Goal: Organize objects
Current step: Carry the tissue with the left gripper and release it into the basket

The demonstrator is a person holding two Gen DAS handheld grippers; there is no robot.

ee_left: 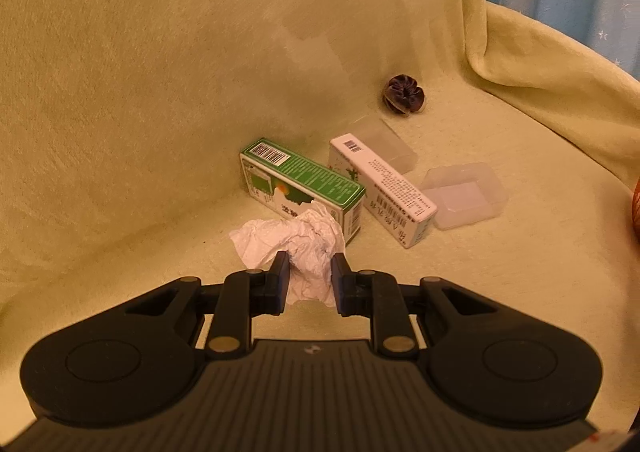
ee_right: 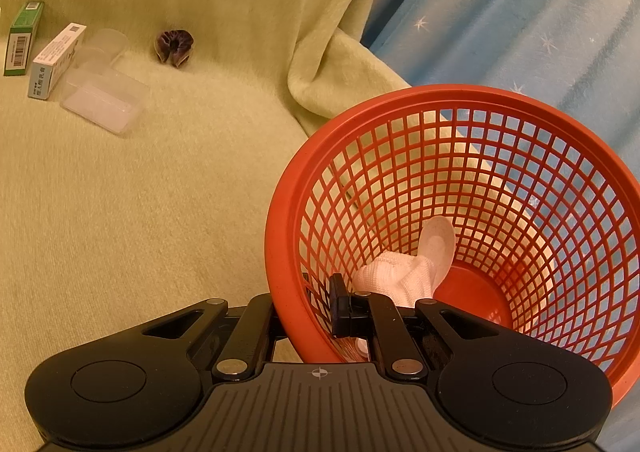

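A crumpled white tissue (ee_left: 304, 248) hangs lifted just above the yellow-green blanket, and my left gripper (ee_left: 310, 264) is shut on it, both pads pressing its sides. Behind it lie a green box (ee_left: 308, 183) and a white box (ee_left: 384, 187). My right gripper (ee_right: 316, 308) is shut on the near rim of a red mesh basket (ee_right: 460, 99), one finger (ee_right: 340, 304) inside it and the other hidden outside the wall. A white wad (ee_right: 396, 276) and a pale spoon-shaped piece (ee_right: 438, 244) lie in the basket.
A clear plastic case (ee_left: 464, 195), a second clear lid (ee_left: 390, 143) and a dark scrunchie (ee_left: 405, 95) lie near the boxes. The blanket rises into a backrest behind them. A blue star-patterned curtain (ee_right: 520, 11) hangs beyond the basket.
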